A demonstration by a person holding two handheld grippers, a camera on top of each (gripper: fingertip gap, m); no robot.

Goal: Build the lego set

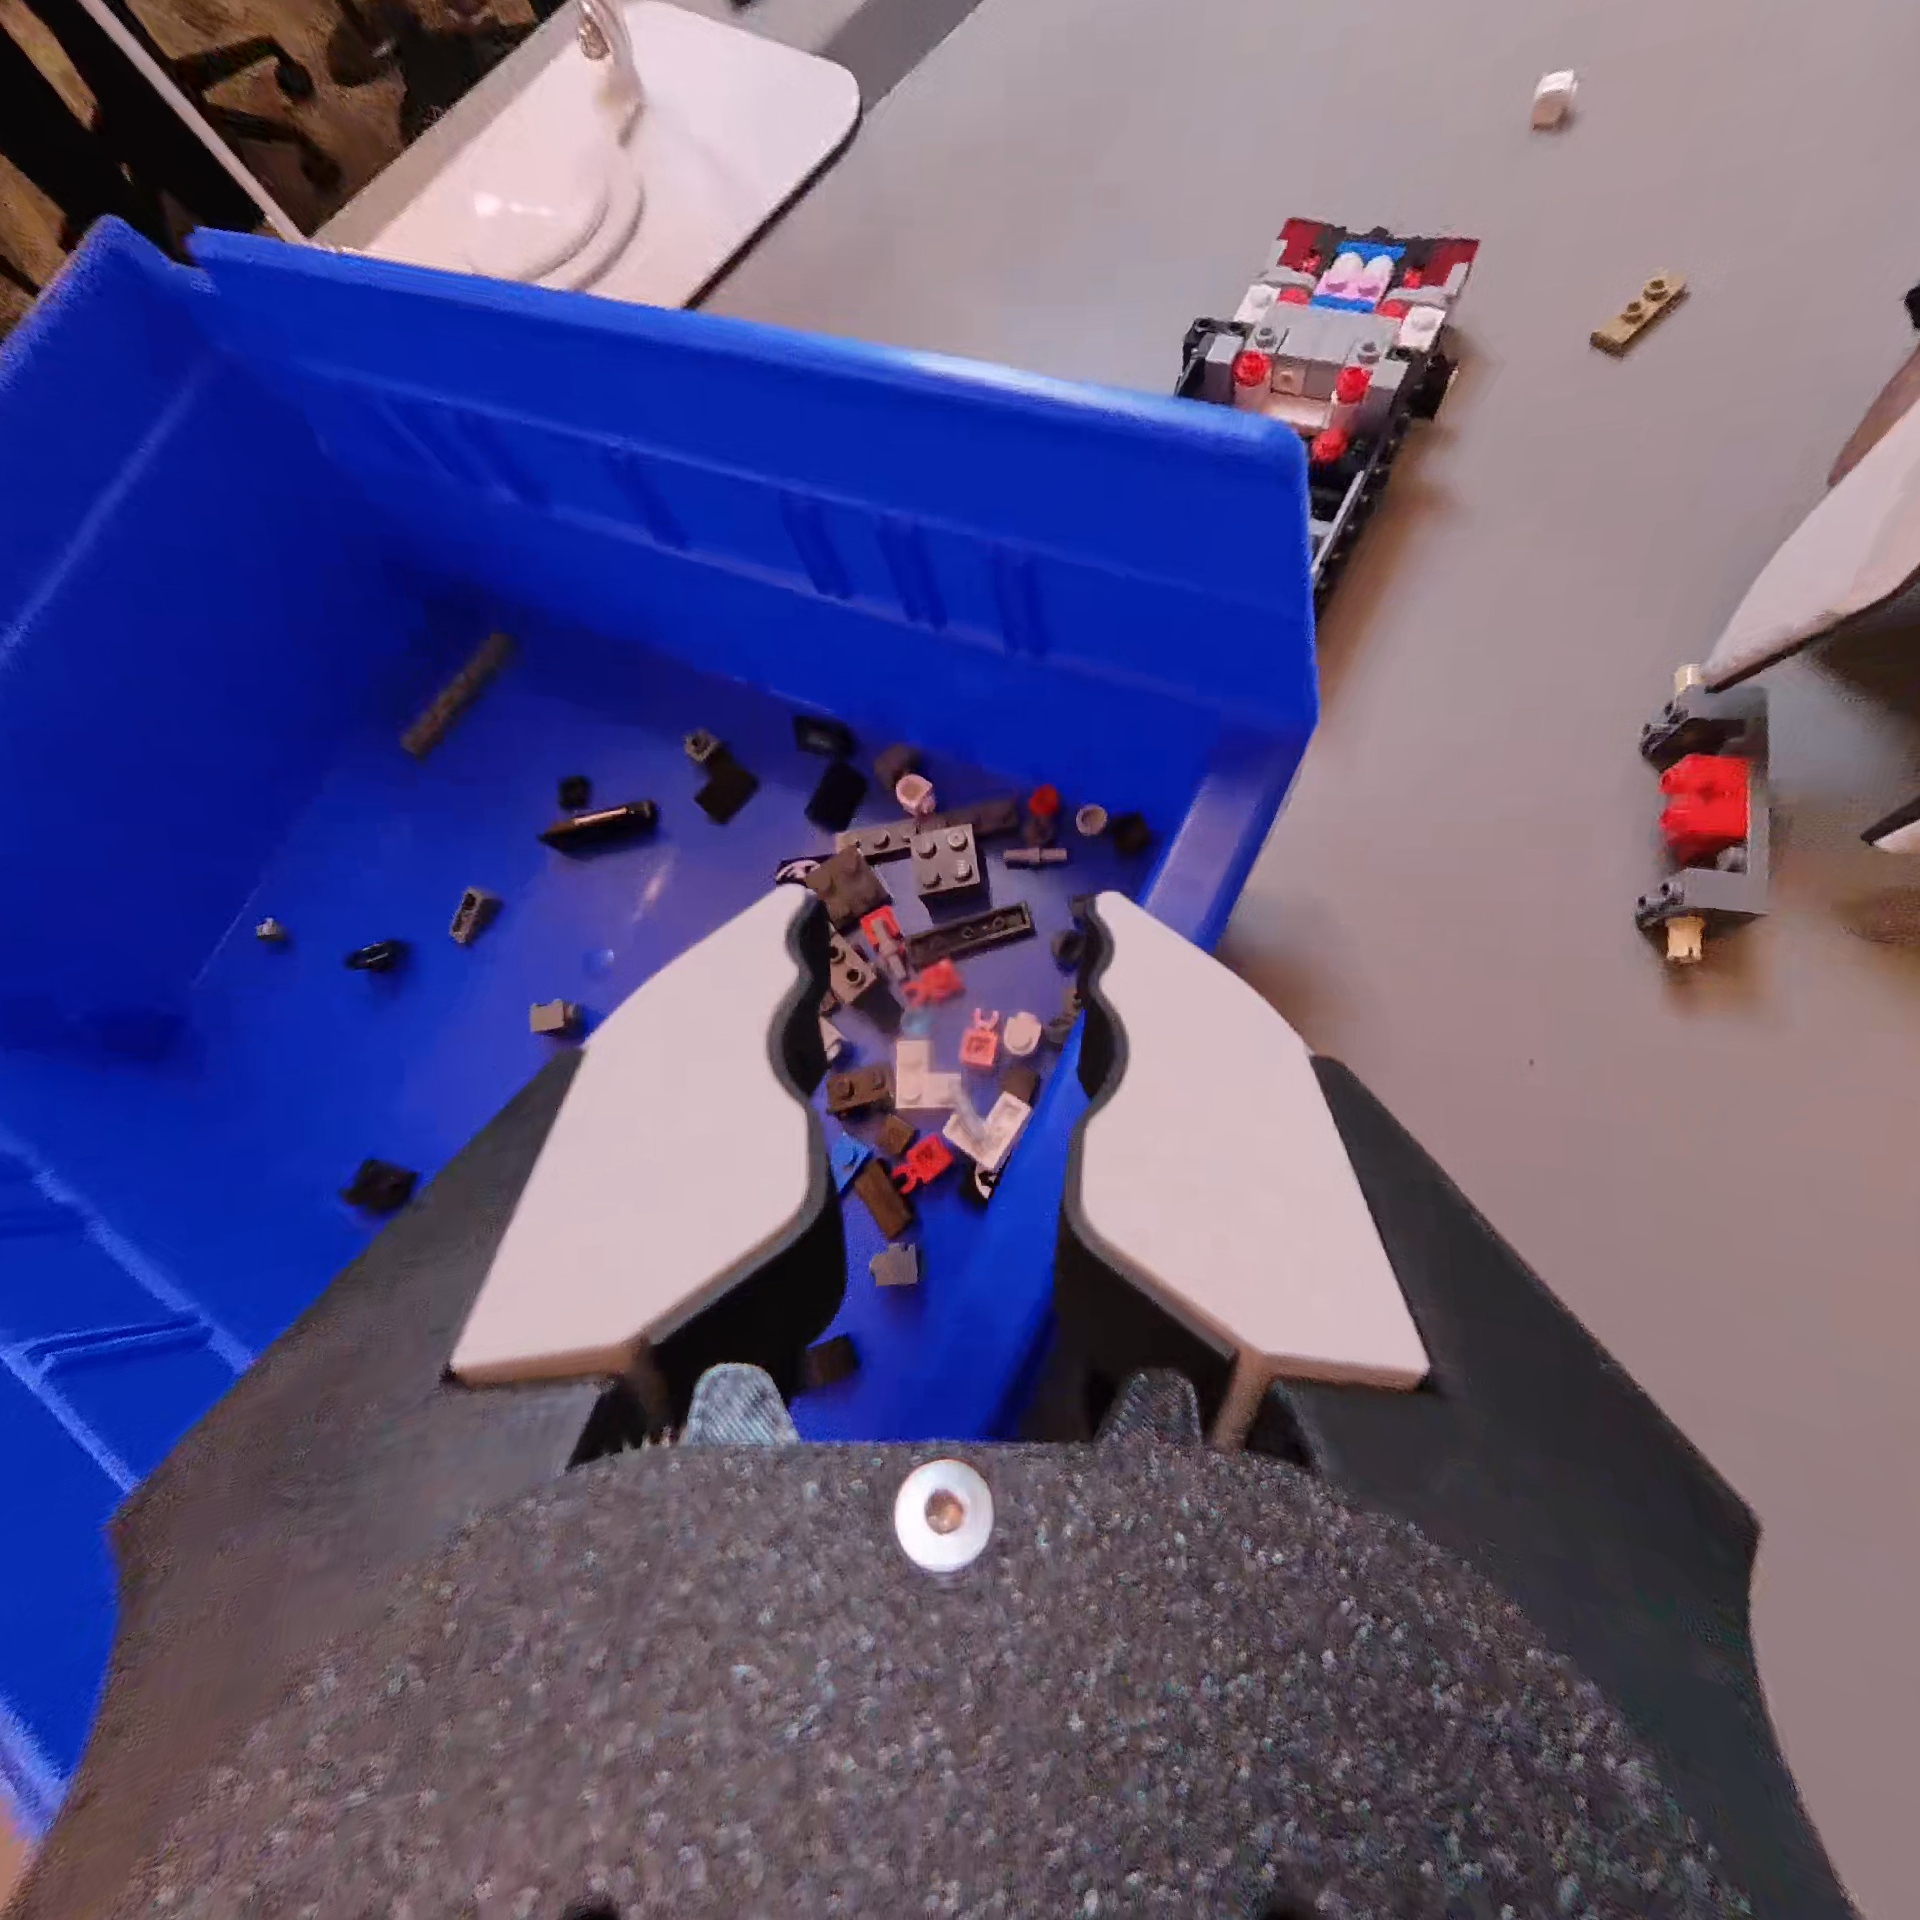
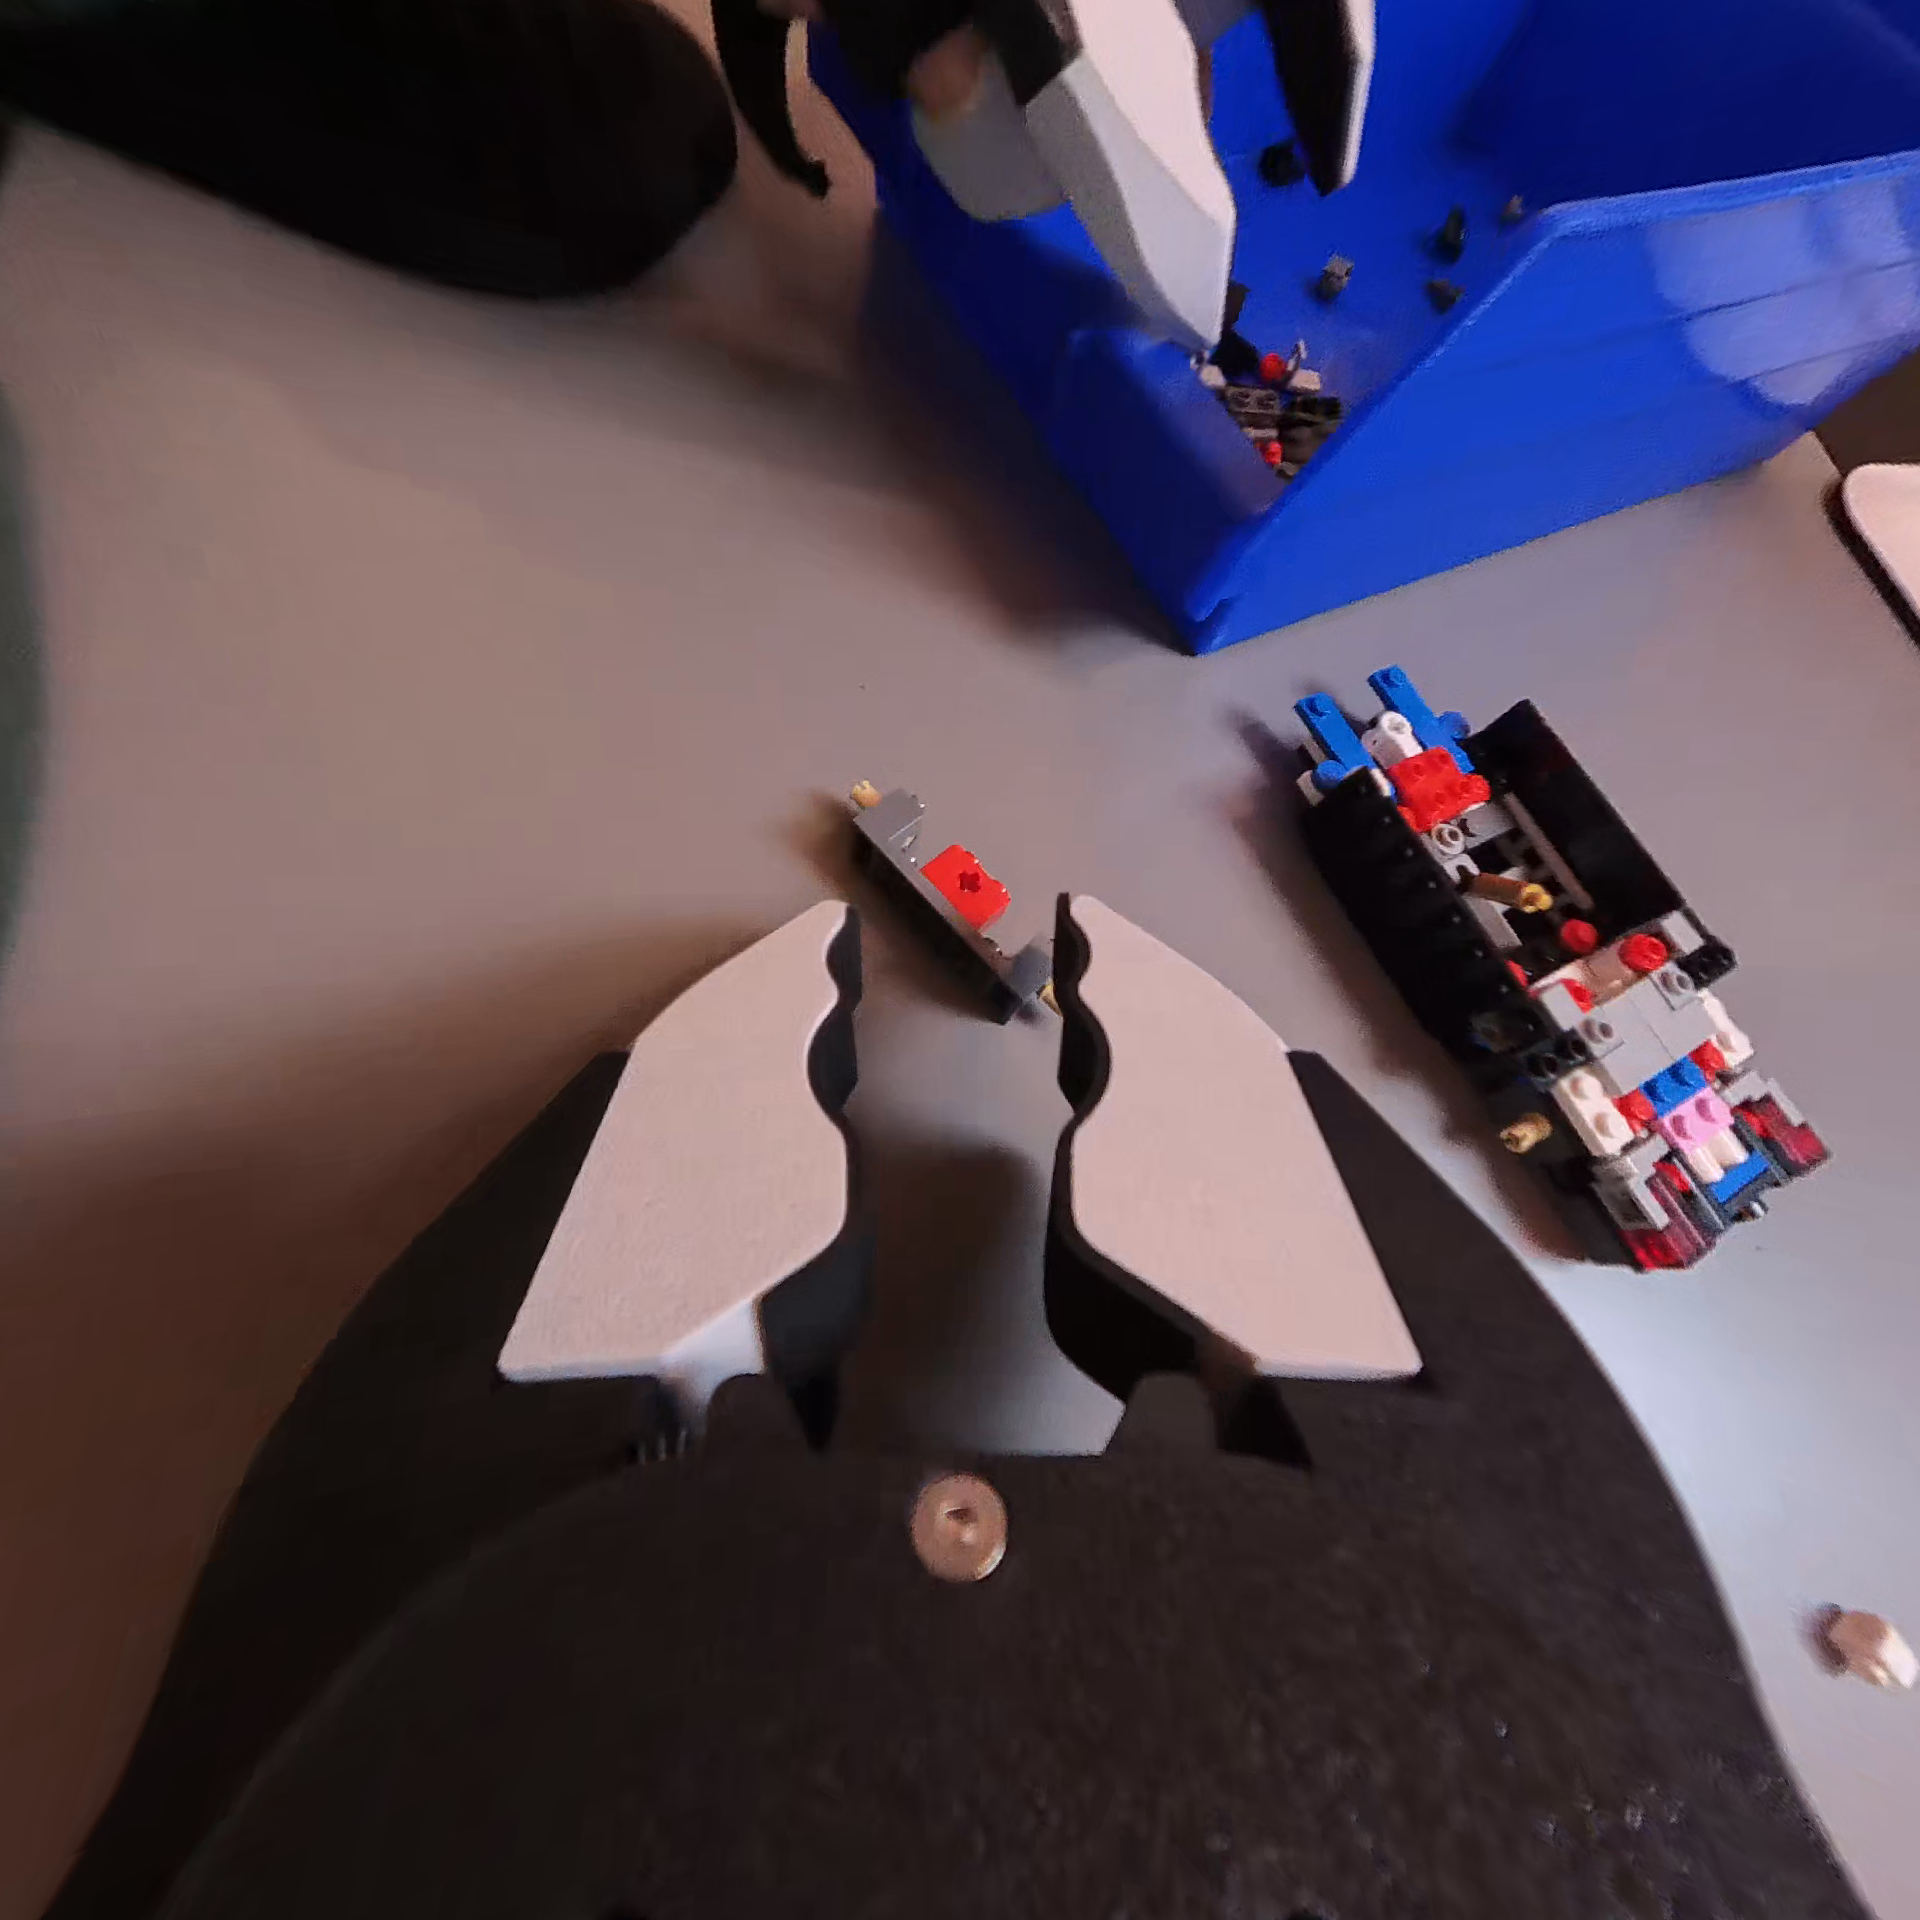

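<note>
My left gripper (image 1: pixel 940 914) is open and empty, held over a blue bin (image 1: pixel 665 488) above a pile of small loose bricks (image 1: pixel 925 997) in the bin's right corner. It also shows in the right wrist view (image 2: pixel 1262 249), reaching into the bin (image 2: pixel 1538 416). My right gripper (image 2: pixel 956 914) is open and empty just above the grey table, its tips at the near end of a small grey sub-assembly with a red brick (image 2: pixel 961 894). That piece shows in the left wrist view (image 1: pixel 1709 816). The part-built black, white and red vehicle (image 2: pixel 1538 966) lies to the right; it also shows in the left wrist view (image 1: pixel 1340 332).
A tan plate (image 1: pixel 1640 312) and a small white piece (image 1: pixel 1555 99) lie loose on the table (image 1: pixel 1455 1143). A white stand base (image 1: pixel 623 145) sits behind the bin. A small pale piece (image 2: pixel 1865 1657) lies at the right. A dark rounded object (image 2: pixel 416 135) sits at the top left. The tan plate (image 1: pixel 1640 312) lies some 12 cm from my right tips, 20 cm from my left tips.
</note>
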